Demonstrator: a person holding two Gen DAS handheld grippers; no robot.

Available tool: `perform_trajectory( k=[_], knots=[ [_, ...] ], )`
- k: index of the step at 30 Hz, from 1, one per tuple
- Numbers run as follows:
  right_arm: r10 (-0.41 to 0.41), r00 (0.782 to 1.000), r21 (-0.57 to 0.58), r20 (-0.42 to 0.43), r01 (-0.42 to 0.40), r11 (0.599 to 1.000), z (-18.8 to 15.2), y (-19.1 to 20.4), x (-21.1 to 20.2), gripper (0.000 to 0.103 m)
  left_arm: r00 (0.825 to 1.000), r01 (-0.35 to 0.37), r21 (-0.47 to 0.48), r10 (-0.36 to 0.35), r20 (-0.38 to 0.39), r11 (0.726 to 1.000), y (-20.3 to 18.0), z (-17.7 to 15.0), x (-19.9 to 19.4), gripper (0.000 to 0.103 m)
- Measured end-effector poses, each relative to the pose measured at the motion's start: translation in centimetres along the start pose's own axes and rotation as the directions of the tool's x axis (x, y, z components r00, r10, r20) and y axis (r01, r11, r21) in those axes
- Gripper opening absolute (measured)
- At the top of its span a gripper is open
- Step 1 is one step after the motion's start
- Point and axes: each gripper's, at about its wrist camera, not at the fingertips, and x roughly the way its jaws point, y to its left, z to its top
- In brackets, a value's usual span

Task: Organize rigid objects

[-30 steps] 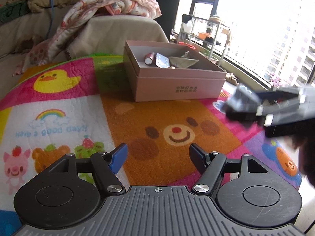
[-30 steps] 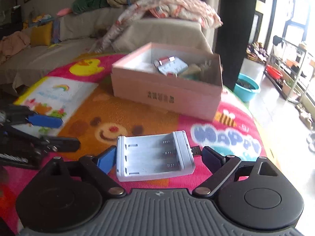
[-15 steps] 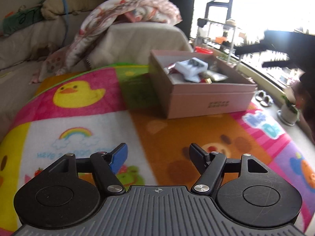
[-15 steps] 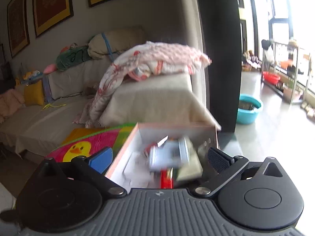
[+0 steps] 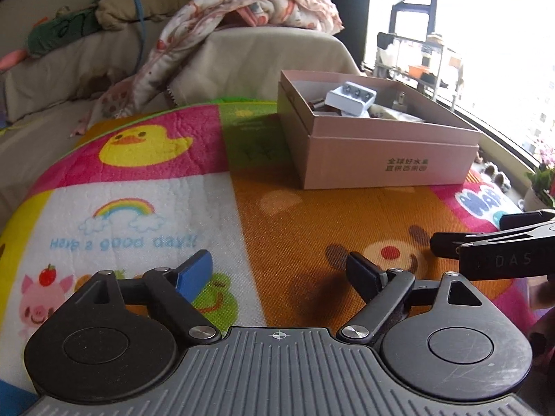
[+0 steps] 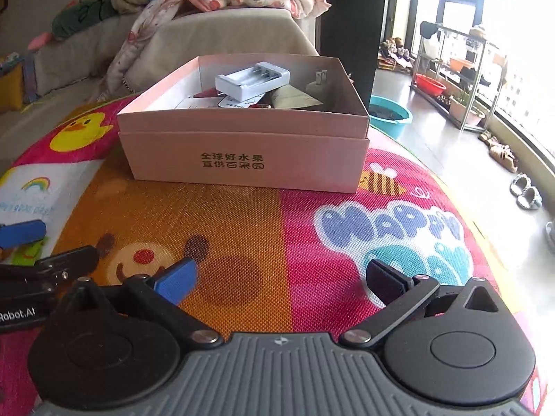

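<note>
A pink cardboard box [image 6: 242, 159] stands on the cartoon play mat [image 6: 312, 228]; it also shows in the left wrist view [image 5: 381, 159]. A white battery charger [image 6: 251, 79] lies on top of several small items inside the box, and shows in the left wrist view [image 5: 352, 98] too. My right gripper [image 6: 281, 277] is open and empty, low over the mat in front of the box. My left gripper [image 5: 279, 270] is open and empty, over the mat to the left of the box. The right gripper's fingers [image 5: 485, 242] show at the right edge of the left wrist view.
A sofa [image 5: 260, 55] with a floral blanket [image 5: 249, 7] stands behind the mat. A teal basin [image 6: 390, 114], a metal rack [image 6: 458, 76] and slippers [image 6: 527, 190] are on the floor to the right, by the window.
My right gripper carried the white charger over the box, let it go inside, and drew back low over the mat. My left gripper turned slightly, staying open.
</note>
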Motion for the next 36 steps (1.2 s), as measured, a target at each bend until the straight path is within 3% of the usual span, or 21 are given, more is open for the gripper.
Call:
perform_trajectory(
  k=[7, 36],
  knots=[
    [-0.028, 0.998, 0.033, 0.057, 0.026, 0.999, -0.6, 0.1, -0.3, 0.103, 0.998, -0.058, -0.026, 0.058, 0.002, 0.998, -0.7, 0.4, 0.7, 0.092],
    [-0.032, 0.996, 0.030, 0.083, 0.030, 0.999, -0.7, 0.2, -0.1, 0.103, 0.997, -0.073, -0.028, 0.073, -0.001, 0.997, -0.7, 0.7, 1.3, 0.095]
  ],
)
